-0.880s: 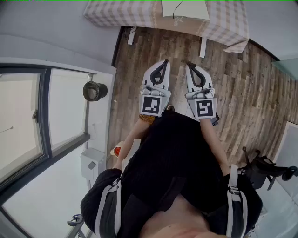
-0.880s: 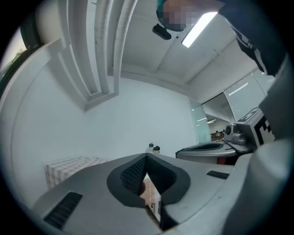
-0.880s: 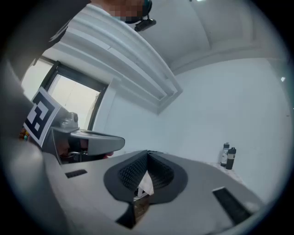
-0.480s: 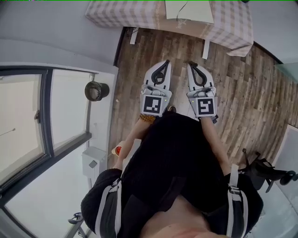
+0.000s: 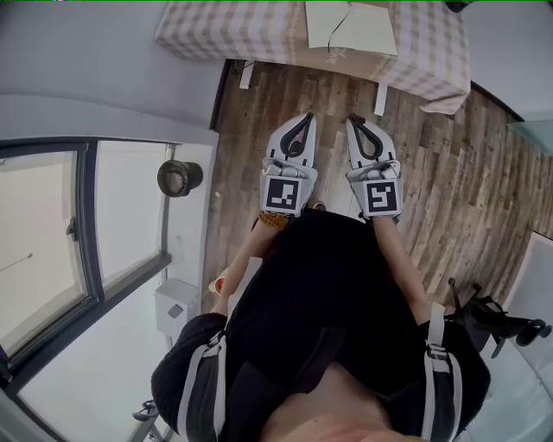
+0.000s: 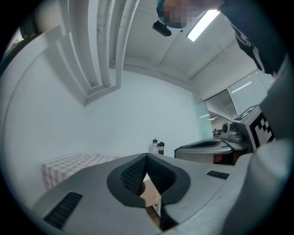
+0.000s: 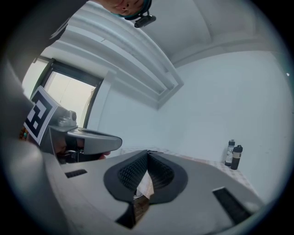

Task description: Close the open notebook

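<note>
The open notebook (image 5: 350,26) lies pale-paged on a brown sheet on a table with a checked cloth (image 5: 233,30), at the top of the head view. Both grippers are held level over the wooden floor, short of the table and pointing at it. The left gripper (image 5: 304,116) has its jaws together with nothing between them. Beside it the right gripper (image 5: 352,119) is shut and empty too. In the left gripper view the jaw tips (image 6: 146,155) meet; the same shows in the right gripper view (image 7: 148,150). Neither gripper touches the notebook.
White table legs (image 5: 245,74) stand at the table's near edge. A large window and a round dark object (image 5: 179,177) are at the left. A black stand (image 5: 492,319) is at the right. Two bottles (image 6: 157,147) stand far back on the table.
The table and notebook have slid a little further into the head view. Both grippers keep their places side by side and stay shut.
</note>
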